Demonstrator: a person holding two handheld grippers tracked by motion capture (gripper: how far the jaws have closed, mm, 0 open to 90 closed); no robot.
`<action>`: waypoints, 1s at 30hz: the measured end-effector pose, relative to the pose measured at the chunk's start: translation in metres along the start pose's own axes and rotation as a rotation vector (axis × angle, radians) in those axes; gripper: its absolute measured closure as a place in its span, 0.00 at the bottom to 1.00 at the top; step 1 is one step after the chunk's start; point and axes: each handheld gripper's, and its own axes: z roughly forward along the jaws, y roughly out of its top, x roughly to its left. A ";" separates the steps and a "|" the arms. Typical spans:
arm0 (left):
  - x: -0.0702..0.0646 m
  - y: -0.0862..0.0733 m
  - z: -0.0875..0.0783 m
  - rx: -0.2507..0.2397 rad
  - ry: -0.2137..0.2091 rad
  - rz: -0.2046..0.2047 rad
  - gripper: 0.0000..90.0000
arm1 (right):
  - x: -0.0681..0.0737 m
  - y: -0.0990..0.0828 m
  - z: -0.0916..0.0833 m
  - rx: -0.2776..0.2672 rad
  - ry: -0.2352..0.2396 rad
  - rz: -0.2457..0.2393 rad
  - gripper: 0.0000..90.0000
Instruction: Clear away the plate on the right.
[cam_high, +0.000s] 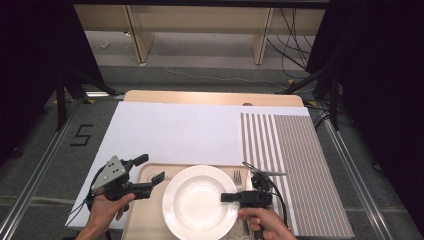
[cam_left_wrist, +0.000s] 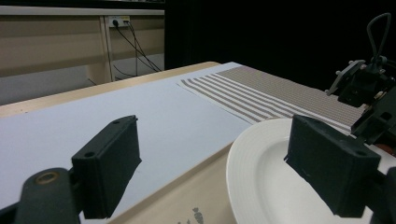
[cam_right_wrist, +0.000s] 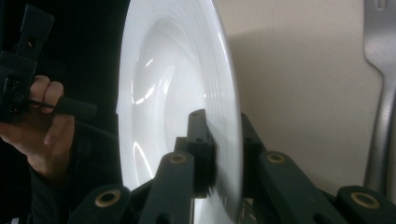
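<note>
A white plate (cam_high: 200, 200) lies on a beige tray (cam_high: 145, 220) at the near edge of the table. My right gripper (cam_high: 226, 198) comes in from the plate's right side and is shut on its rim. In the right gripper view the two jaws (cam_right_wrist: 224, 135) pinch the plate's (cam_right_wrist: 168, 93) edge from both faces. My left gripper (cam_high: 151, 168) hovers at the plate's left, over the tray's corner, open and with nothing between its fingers. In the left gripper view its jaws (cam_left_wrist: 219, 158) stand wide apart, and the plate (cam_left_wrist: 280, 186) lies just beyond the right jaw.
A metal fork (cam_high: 238, 177) lies on the tray just right of the plate, close to my right gripper. A large white sheet (cam_high: 180, 130) covers the table's middle. A striped placemat (cam_high: 290, 160) lies on the right. Floor and cables lie beyond the far edge.
</note>
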 end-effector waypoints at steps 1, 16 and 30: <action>0.000 0.000 0.000 -0.002 0.000 0.001 0.18 | 0.000 0.000 0.001 0.001 -0.003 -0.002 0.91; 0.001 0.001 0.000 -0.014 -0.007 0.000 0.18 | 0.003 0.005 0.016 0.019 -0.033 -0.009 0.91; 0.000 0.000 0.000 -0.001 -0.003 0.002 0.18 | 0.003 0.009 0.024 0.029 -0.088 -0.030 0.91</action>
